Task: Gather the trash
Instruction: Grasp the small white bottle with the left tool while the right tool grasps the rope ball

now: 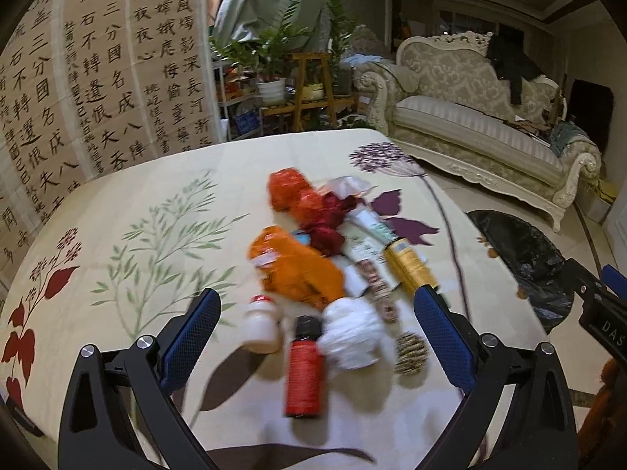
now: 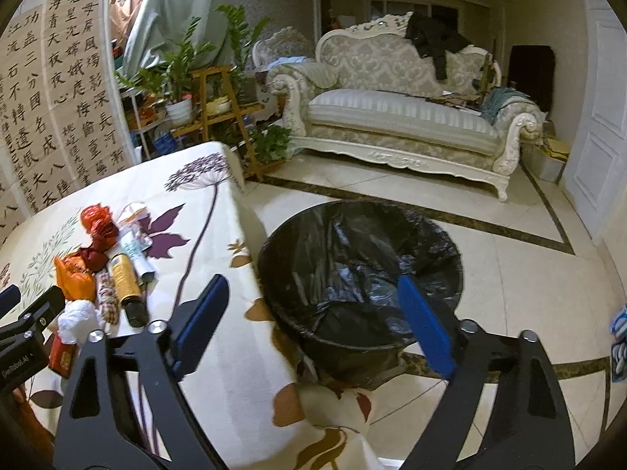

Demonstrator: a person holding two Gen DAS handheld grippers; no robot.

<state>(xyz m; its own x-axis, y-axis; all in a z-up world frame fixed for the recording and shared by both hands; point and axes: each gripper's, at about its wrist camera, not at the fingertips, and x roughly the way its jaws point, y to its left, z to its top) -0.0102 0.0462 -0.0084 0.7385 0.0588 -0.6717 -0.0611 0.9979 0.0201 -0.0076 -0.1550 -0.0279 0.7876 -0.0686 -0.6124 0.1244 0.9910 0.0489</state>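
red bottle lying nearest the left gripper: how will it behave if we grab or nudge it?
The red bottle lies on its side on the tablecloth, so a nudge across its length would probably roll it. It looks rigid, so the open left gripper should not crush it. Its smooth round body may slip. Its weight can't be judged.

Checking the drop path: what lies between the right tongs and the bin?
Nothing: in the right wrist view the open tongs hang over the black-lined bin.
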